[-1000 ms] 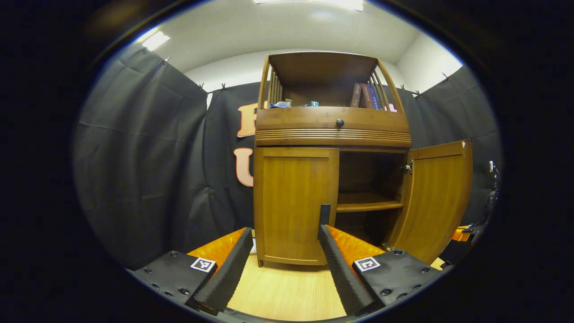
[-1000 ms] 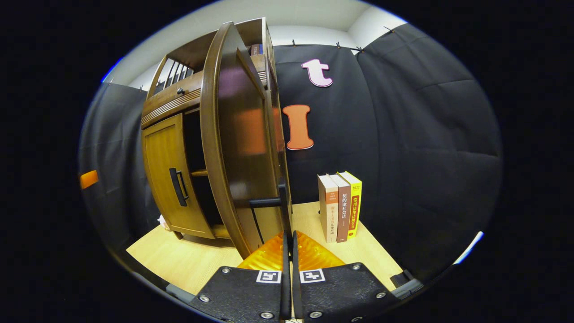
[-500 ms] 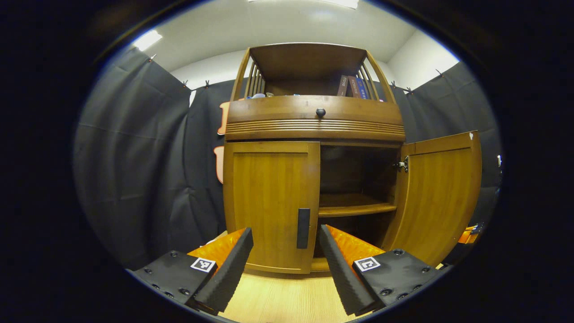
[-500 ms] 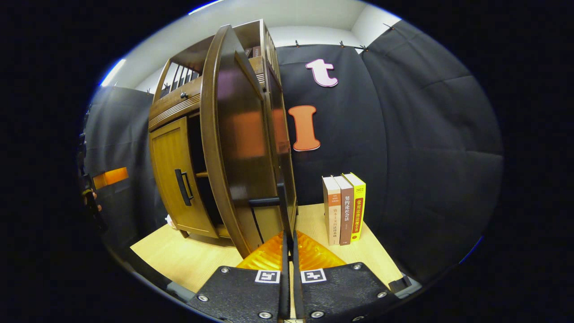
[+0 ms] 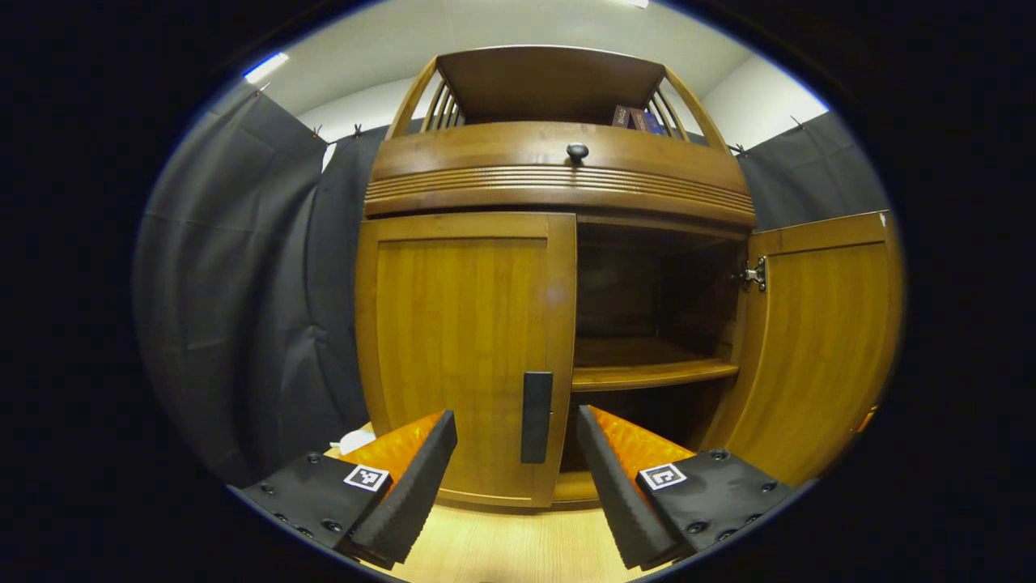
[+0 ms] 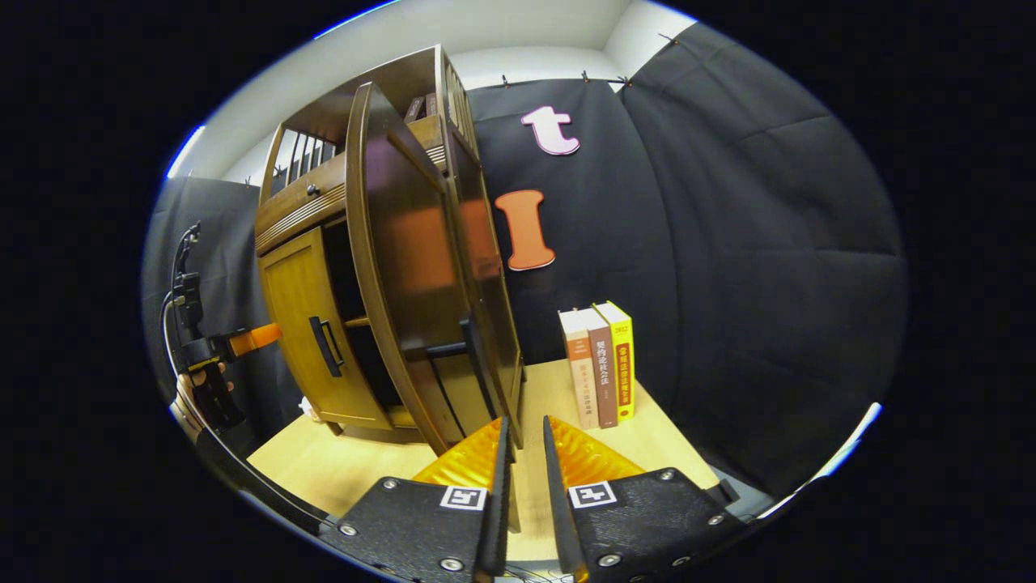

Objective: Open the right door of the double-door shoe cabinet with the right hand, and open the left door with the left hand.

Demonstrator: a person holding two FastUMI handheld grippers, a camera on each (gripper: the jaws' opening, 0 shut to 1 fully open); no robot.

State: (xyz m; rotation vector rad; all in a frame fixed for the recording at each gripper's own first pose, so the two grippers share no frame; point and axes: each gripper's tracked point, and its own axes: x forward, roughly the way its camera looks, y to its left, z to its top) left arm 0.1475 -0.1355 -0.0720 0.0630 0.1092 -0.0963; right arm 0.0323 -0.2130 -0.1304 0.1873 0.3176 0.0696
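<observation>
The wooden shoe cabinet [image 5: 558, 174] stands close in front in the left gripper view. Its left door [image 5: 461, 340] is closed, with a dark upright handle [image 5: 537, 417] at its inner edge. My left gripper [image 5: 515, 421] is open, and that handle stands just ahead between the fingertips, untouched. The right door [image 5: 817, 340] is swung wide open. In the right gripper view this right door [image 6: 405, 267] is seen edge-on with its handle [image 6: 457, 350]. My right gripper [image 6: 524, 425] is open by a narrow gap, below and short of that handle, holding nothing.
Three upright books [image 6: 599, 364] stand on the light wooden table [image 6: 340, 461] right of the cabinet. A hand holds the left gripper [image 6: 247, 340] left of the cabinet. Inside, a shelf [image 5: 647, 372] crosses the open half. A drawer knob [image 5: 577, 151] sits above the doors.
My left gripper has moved in towards the left door, so its handle now stands between the fingers. My right gripper has let go of the right door's handle, parted slightly and drawn back.
</observation>
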